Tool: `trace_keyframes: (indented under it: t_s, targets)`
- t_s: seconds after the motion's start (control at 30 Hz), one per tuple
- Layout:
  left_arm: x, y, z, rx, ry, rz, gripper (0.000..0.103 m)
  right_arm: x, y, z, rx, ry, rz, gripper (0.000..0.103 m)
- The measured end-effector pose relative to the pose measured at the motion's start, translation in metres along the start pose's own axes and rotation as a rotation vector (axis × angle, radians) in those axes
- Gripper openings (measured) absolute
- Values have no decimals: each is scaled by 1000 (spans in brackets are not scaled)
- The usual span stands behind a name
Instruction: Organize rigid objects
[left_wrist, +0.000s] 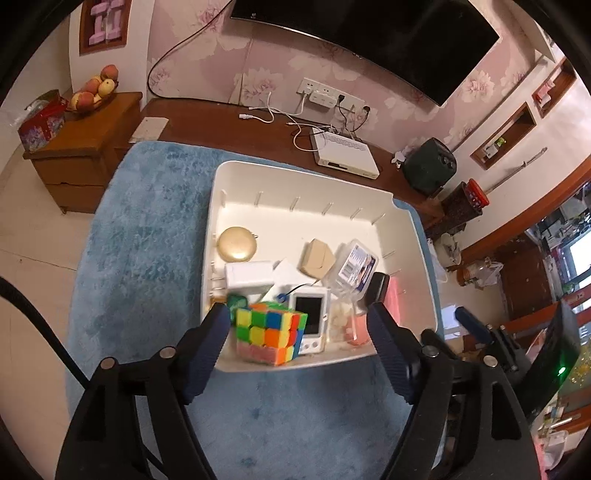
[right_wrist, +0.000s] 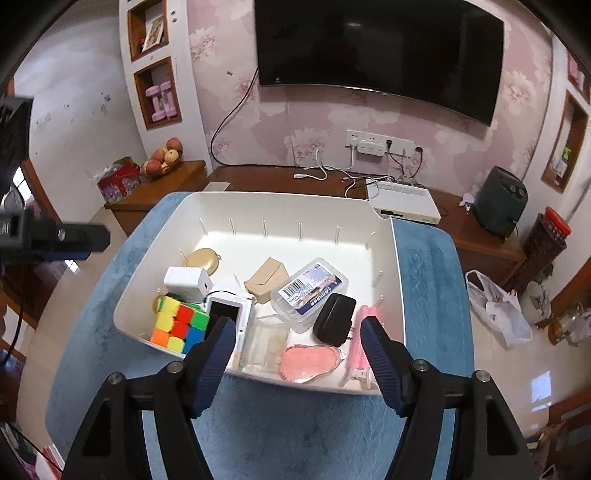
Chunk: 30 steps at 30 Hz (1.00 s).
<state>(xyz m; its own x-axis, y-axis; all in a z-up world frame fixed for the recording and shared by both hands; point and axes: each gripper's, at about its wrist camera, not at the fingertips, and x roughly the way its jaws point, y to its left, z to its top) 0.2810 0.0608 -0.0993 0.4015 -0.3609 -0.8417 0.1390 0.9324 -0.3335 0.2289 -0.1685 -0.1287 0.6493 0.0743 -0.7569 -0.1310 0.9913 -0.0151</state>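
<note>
Both tongs are released and carry nothing. Left tongs (left_wrist: 297, 317) hang w/ jaws apart over the near edge of the white bin (left_wrist: 406, 221); the colour cube (left_wrist: 271, 332) stands in the gap between the jaws but the pads do not press it, it rests on the bin floor by itself. Right tongs (right_wrist: 297, 332) also stand wide above the near wall of the bin, lower centre of the frame, w/ a clear flat packet (right_wrist: 264, 345) and a pink dish (right_wrist: 308, 363) seen between them, not gripped.

All the rigid things are already in the bin, which sits on a blue rug (left_wrist: 147, 240) over the surface. They crowd to the near side, probably because that is the side nearest to the tongs: white adapter (right_wrist: 186, 280) behind the cube, small white device w/ dark screen (right_wrist: 231, 319) just beside it, black charger (right_wrist: 334, 319) leaning on the clear labelled box (right_wrist: 310, 291). Beige pouch (right_wrist: 267, 280) and round gold case (right_wrist: 203, 260) lie more to the middle, apart from the others.

Far half of the bin is bare, so room is left. Judging from this, the sorting is near the end; I see nothing loose on the rug in the two views.
</note>
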Motion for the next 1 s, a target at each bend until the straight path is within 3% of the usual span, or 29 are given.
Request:
trace_keyframes:
  t_s: [0.07,0.3,0.53,0.9,1.0]
  targets:
    - [-4,1,-5,7,4,7,80,-6,1,-2,17,-2,-9,78]
    - [-21,11,-33,34,7,30,80,-27,8,-22,113,14,-21,80]
    - [-31,19,-69,39,49,8,80,-36,9,-58,309,91,62,82]
    - [-71,-6,-127,-36,24,13,80,-73,20,-92,244,221,106,86]
    - [-75,-18,-137,-43,28,37,80,-93,16,-101,240,225,91,96]
